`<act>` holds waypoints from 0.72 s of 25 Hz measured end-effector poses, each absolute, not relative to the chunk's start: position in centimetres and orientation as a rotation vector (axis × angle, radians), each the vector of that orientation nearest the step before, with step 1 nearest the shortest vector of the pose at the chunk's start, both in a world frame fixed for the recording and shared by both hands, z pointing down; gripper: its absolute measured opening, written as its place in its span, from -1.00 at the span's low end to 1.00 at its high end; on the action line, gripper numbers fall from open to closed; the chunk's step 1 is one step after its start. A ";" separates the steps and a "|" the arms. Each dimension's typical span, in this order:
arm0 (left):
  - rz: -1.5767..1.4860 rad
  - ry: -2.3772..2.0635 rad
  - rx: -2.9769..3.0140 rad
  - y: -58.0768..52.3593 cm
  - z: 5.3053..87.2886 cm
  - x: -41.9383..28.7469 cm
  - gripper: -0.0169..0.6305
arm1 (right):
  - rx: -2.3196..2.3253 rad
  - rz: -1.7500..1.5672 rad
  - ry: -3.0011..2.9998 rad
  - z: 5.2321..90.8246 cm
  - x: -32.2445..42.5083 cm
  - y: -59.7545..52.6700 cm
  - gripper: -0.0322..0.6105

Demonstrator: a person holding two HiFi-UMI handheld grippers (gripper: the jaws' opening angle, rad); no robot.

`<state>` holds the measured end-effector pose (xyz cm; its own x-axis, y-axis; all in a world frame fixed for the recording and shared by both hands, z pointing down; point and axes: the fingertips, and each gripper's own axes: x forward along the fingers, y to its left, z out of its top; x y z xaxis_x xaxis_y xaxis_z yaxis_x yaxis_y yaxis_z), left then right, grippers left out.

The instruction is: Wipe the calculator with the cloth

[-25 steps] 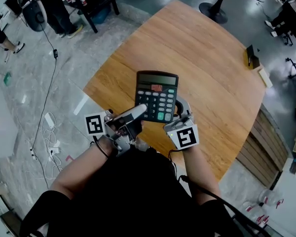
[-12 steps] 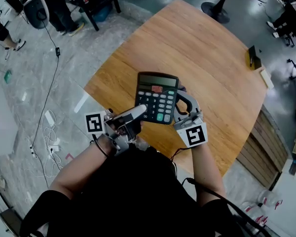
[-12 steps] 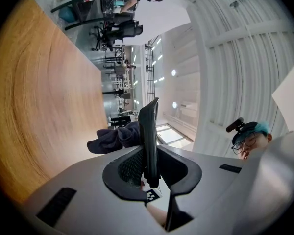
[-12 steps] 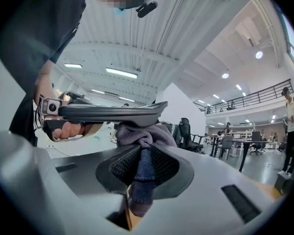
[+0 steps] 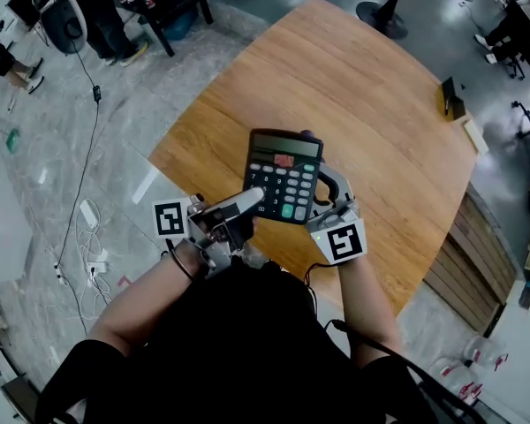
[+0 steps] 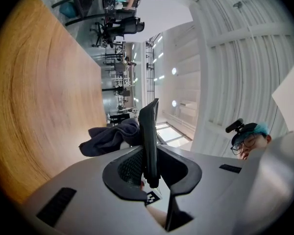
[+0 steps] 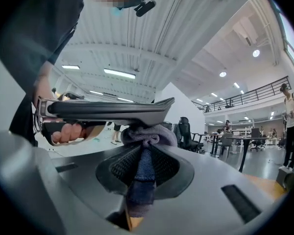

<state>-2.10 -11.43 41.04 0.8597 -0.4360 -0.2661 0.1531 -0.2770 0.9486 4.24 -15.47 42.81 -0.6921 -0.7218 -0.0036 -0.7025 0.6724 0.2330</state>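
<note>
A black calculator is held up over the round wooden table. My left gripper is shut on its lower left corner; in the left gripper view the calculator stands edge-on between the jaws. My right gripper sits at the calculator's right side, shut on a dark blue-grey cloth. In the right gripper view the cloth bunches up against the underside of the calculator. The left gripper view shows the cloth behind the calculator. The calculator hides most of the cloth in the head view.
A small dark object and a pale block lie near the table's right edge. The table's near edge runs just under my grippers. Cables trail on the grey floor at left; a stand base is beyond the table.
The right gripper with the cloth has edged slightly to the right beside the calculator. The left gripper and the calculator have kept still.
</note>
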 end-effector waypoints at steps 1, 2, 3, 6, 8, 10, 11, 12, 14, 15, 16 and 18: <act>-0.579 -0.220 1.770 -11.5 40.9 -2.1 -0.73 | 1.166 -0.328 -2.809 42.9 3.5 -14.9 -0.72; -0.581 -0.226 1.772 -11.6 40.9 -2.1 -0.73 | 1.135 -0.326 -2.826 42.9 2.7 -14.1 -0.72; -0.585 -0.235 1.770 -11.8 40.9 -2.2 -0.73 | 1.100 -0.321 -2.837 43.1 1.9 -13.3 -0.72; -0.597 -0.260 1.763 -12.0 41.3 -2.3 -0.73 | 0.997 -0.281 -2.846 44.2 0.0 -10.5 -0.72; -0.599 -0.280 1.767 -12.0 41.6 -2.4 -0.73 | 0.989 -0.245 -2.874 44.4 -0.5 -9.2 -0.72; -0.596 -0.299 1.775 -12.1 41.8 -2.5 -0.73 | 1.017 -0.211 -2.894 44.3 0.0 -8.3 -0.72; -0.594 -0.307 1.778 -12.1 41.8 -2.5 -0.73 | 1.045 -0.191 -2.901 44.2 0.5 -7.9 -0.72; -0.593 -0.313 1.781 -12.1 41.8 -2.5 -0.73 | 1.077 -0.172 -2.903 44.0 1.1 -7.6 -0.72; -0.592 -0.319 1.782 -12.1 41.8 -2.6 -0.73 | 1.144 -0.149 -2.886 43.8 2.5 -7.4 -0.72; -0.591 -0.318 1.783 -12.2 41.8 -2.7 -0.73 | 1.175 -0.141 -2.869 43.8 3.2 -7.4 -0.72; -0.589 -0.315 1.783 -12.3 41.9 -2.8 -0.73 | 1.205 -0.137 -2.849 43.9 3.9 -7.6 -0.72; -0.584 -0.303 1.782 -12.5 42.1 -2.9 -0.73 | 1.252 -0.155 -2.811 44.1 4.9 -8.0 -0.72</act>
<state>-2.85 -12.46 42.14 0.8411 -0.4893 -0.2304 0.0929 -0.2889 0.9528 4.92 -8.02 44.11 -0.6682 -0.7439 0.0146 -0.7378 0.6650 0.1163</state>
